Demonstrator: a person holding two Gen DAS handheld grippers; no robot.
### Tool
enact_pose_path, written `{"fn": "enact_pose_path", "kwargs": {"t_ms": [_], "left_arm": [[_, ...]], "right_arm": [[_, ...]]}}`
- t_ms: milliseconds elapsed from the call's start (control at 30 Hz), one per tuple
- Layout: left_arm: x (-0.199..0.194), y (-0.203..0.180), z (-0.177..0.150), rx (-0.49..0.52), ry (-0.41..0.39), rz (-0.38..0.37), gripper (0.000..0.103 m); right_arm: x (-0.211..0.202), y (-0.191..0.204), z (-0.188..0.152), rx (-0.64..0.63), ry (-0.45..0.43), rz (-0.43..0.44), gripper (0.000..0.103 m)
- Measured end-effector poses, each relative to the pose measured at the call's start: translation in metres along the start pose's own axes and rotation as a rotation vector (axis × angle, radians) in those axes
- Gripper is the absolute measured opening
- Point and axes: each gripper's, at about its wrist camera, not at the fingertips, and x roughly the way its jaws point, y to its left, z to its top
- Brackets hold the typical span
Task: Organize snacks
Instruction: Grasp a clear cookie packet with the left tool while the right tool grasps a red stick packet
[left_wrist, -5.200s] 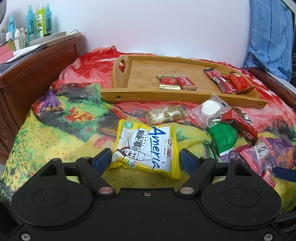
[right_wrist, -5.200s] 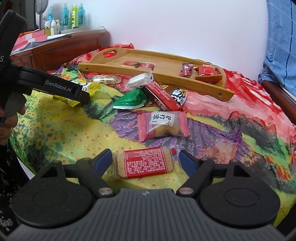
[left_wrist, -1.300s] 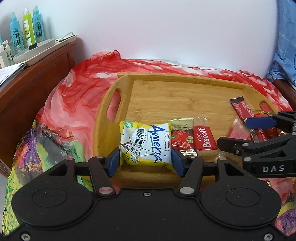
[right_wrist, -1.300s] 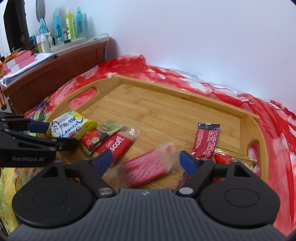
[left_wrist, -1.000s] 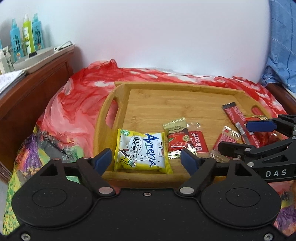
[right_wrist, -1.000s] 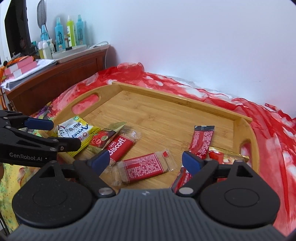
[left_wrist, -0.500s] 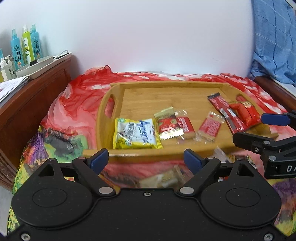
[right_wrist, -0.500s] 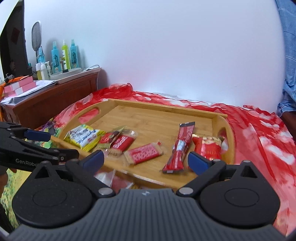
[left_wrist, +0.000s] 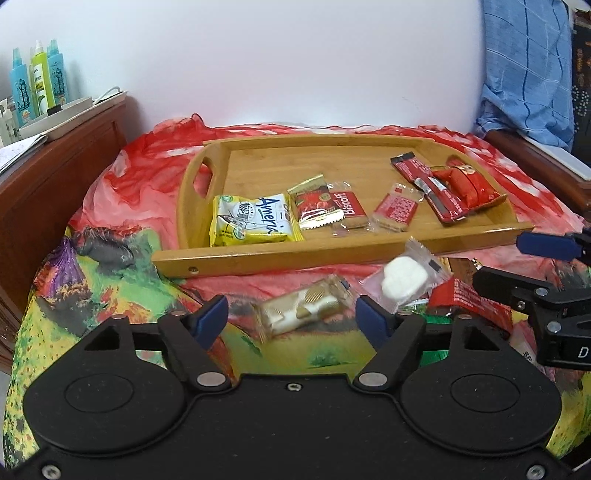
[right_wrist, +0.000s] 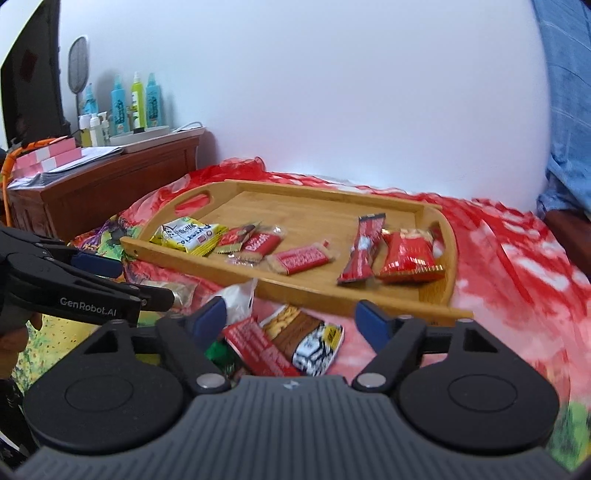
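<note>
A wooden tray (left_wrist: 258, 258) on the bed holds a yellow Ameria packet (left_wrist: 253, 220), a Biscoff biscuit (left_wrist: 349, 209), a red wafer pack (left_wrist: 396, 208) and other red snacks (left_wrist: 463, 184). My left gripper (left_wrist: 291, 319) is open and empty, pulled back in front of the tray, with a gold-and-white snack (left_wrist: 304, 308) lying between its fingers. My right gripper (right_wrist: 291, 319) is open and empty over a brown-and-white snack (right_wrist: 306, 338) and a red bar (right_wrist: 255, 347). A white marshmallow pack (left_wrist: 404, 277) lies near the tray's front rim.
A wooden dresser (left_wrist: 55, 177) with bottles (left_wrist: 37, 81) stands at the left. A blue cloth (left_wrist: 528, 74) hangs at the right. The bed cover (left_wrist: 110, 288) is red, yellow and green. Each gripper shows in the other's view, the right (left_wrist: 546, 280), the left (right_wrist: 92, 284).
Both grippers let go of their snacks in the tray, the Ameria packet and the red wafer pack. Both then drew back toward the loose snacks in front of the tray.
</note>
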Motion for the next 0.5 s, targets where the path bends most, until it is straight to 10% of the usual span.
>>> {"fn": "enact_pose_path", "kwargs": {"t_ms": [267,400,500], "left_arm": [[0.003,-0.004,0.002,0.017,-0.018,-0.017,0.068],[0.011,-0.004,0.004,0.003,-0.009,-0.015,0.068],[0.015,-0.006,0.004,0.004,-0.007,-0.020,0.068]], "right_arm": [[-0.009,0.004,-0.013,0.028,0.015,0.014,0.072],[-0.004,0.006,-0.016,0.048,0.053,0.012,0.038],[-0.002,0.006,-0.017,0.056,0.064,0.009,0.037]]}}
